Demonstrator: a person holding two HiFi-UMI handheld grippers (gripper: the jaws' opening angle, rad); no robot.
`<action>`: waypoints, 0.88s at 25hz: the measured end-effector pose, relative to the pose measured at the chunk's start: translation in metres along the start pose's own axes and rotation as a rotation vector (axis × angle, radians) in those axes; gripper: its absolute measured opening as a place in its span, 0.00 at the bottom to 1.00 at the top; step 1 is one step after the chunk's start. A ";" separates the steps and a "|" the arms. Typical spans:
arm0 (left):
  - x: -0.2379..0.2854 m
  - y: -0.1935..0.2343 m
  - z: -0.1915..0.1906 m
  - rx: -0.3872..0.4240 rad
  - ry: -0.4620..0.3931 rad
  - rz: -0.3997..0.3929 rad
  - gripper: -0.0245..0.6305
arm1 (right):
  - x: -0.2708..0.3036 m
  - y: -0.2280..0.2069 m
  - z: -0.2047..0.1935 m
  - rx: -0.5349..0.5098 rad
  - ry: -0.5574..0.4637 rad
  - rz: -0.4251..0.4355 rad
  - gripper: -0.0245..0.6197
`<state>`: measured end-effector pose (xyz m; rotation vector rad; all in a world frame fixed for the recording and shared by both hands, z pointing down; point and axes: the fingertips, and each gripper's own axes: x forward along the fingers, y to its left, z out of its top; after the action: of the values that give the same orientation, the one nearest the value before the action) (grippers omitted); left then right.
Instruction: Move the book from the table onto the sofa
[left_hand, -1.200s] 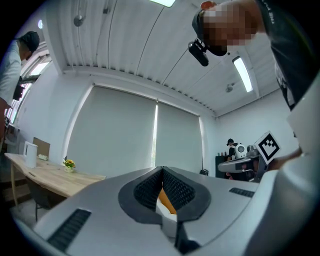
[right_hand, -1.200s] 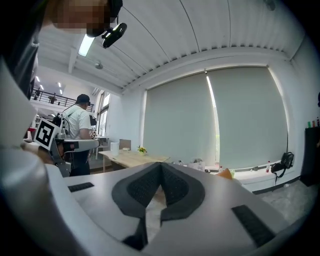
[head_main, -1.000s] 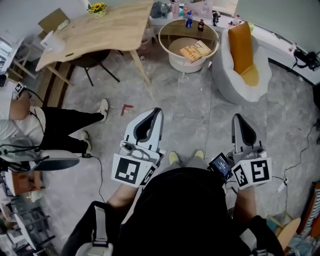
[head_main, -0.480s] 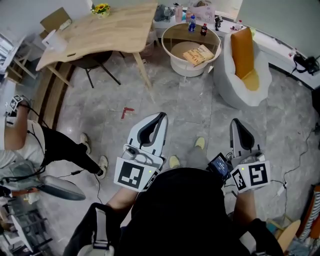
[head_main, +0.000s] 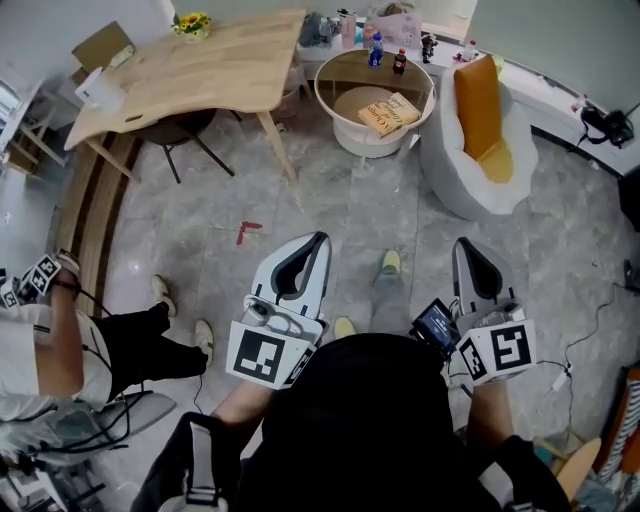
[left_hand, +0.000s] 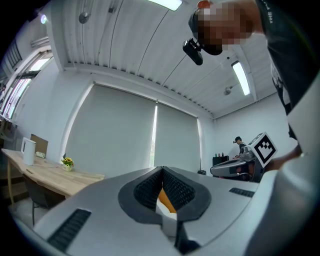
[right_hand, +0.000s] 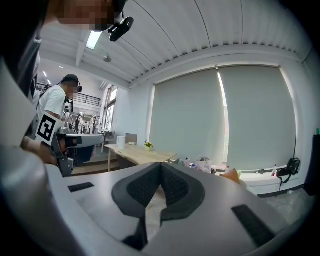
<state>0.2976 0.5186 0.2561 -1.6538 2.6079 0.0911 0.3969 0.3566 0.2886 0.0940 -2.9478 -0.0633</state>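
Book: lay flat on the round counter, just left of the sofa. Couldn't tell whether it sat on the top or on a lower tier seen through the top. Nothing touched it.
Sofa: white shell w/ orange cushion. The seat looked bare, so there was room for the book.
Bottles: two stood at the counter's far rim, left of the sofa and apart from the book.
Left tongs: closed tip to tip w/ nothing gripped, well short of the sofa and counter, over bare floor. In the left gripper view a bit of orange showed behind the pads. That was prob. the far cushion, not a held thing.
Right tongs: also closed and empty, well short of the sofa, level w/ the left pair.
Done so far: nothing, by the look of it. The book was on the counter and neither pair was near it.
Left to do: approx. the whole job. Close the gap to the counter, open one pair, take the book by an edge, lift it clear of the rim, carry it right to the sofa, set it on the seat, let go.
Watch-outs: the counter rim and bottles sat close to the book. A thin flat book prob. needs an edge grip.
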 end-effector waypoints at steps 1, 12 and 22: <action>0.003 0.003 0.000 -0.003 0.000 0.001 0.05 | 0.004 -0.001 0.000 -0.001 0.001 0.000 0.05; 0.037 0.006 -0.001 -0.002 0.017 -0.020 0.05 | 0.030 -0.023 0.004 -0.014 0.001 0.001 0.05; 0.083 0.000 -0.016 0.027 0.062 -0.051 0.05 | 0.039 -0.077 -0.013 -0.003 0.031 -0.047 0.05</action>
<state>0.2618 0.4425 0.2655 -1.7397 2.5971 0.0026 0.3655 0.2765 0.3051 0.1618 -2.9146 -0.0720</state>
